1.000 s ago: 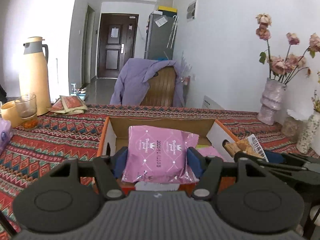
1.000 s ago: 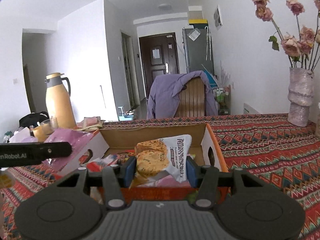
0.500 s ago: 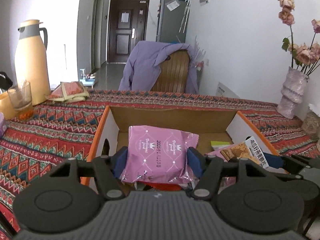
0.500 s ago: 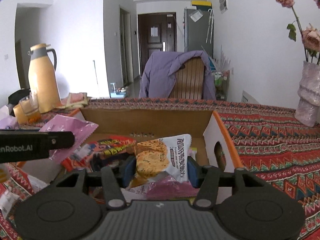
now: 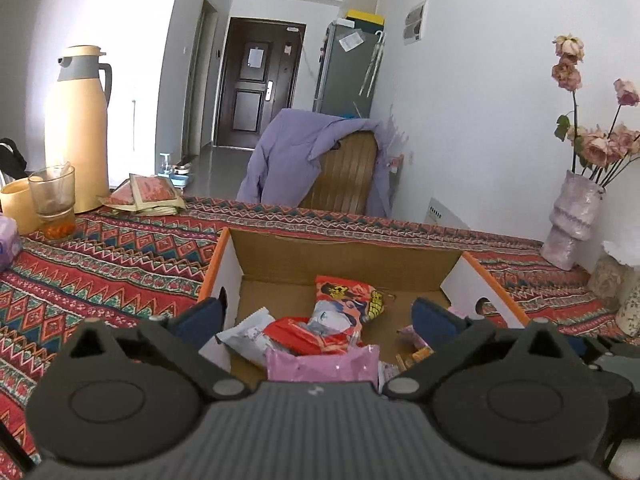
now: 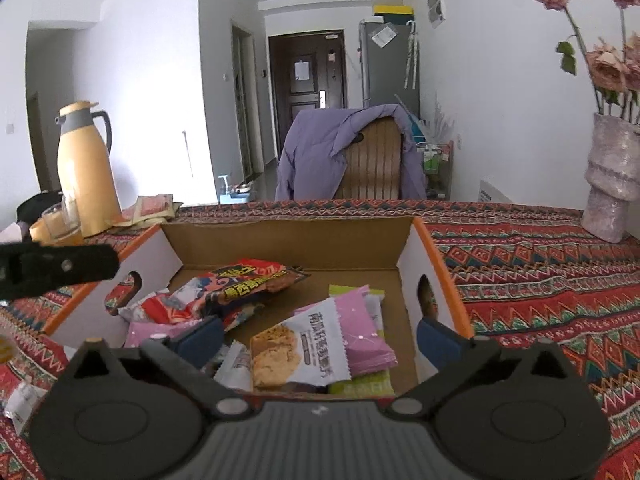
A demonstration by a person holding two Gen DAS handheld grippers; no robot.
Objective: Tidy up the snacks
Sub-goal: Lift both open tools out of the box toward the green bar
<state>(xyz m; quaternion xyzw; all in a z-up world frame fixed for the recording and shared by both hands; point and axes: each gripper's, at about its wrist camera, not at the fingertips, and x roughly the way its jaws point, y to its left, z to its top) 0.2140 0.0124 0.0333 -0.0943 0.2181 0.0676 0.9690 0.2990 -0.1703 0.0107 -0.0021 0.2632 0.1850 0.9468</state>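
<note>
1. Left wrist view: the left gripper (image 5: 320, 316) has just opened wide; the pink packet (image 5: 324, 364) lies loose in the box (image 5: 344, 252), below the jaws.
2. The right gripper (image 6: 320, 338) has just opened wide too; the cookie packet (image 6: 298, 350) lies in the box between the jaws, untouched.

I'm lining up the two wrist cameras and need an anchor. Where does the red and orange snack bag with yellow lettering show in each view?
Left wrist view: the red and orange snack bag lies mid-frame, toward the back of the cardboard box, above the pink packet.
Right wrist view: the same bag lies left of centre in the box, behind the biscuit packet.
Shared landmark: the chair with the purple jacket beyond the table.
</note>
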